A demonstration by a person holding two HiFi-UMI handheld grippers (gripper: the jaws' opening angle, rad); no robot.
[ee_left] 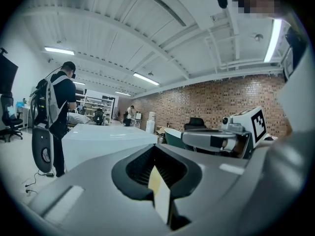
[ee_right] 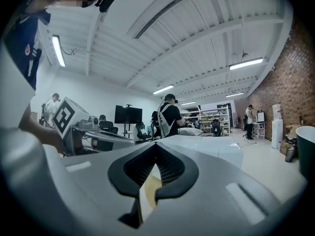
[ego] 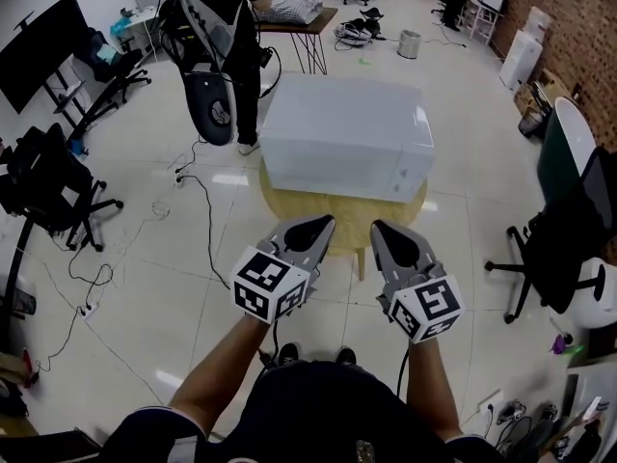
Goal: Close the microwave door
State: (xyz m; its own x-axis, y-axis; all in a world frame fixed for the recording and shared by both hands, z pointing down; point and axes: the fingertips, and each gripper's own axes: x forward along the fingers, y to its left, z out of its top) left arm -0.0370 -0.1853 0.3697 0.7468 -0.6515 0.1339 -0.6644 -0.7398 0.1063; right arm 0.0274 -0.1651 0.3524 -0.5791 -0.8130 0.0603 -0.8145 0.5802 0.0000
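1. Left hand-held gripper point(ego: 324, 224) & right hand-held gripper point(ego: 379, 228): jaws shut, nothing between them. Held side by side, aimed fwd, prob. readied for a push.
2. Microwave point(ego: 344, 133) sits just ahead on round wooden tabletop point(ego: 344, 218), untouched. Door looks flush from above; can't confirm.

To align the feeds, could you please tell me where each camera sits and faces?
Head view: on the person's head, steeply down at the microwave on the round table; both forearms, left tool, right tool show.
Left gripper view: on the left tool, along its shut jaws toward the microwave; right tool at right.
Right gripper view: on the right tool, along its shut jaws toward the microwave; left tool at left.
All three share the microwave.
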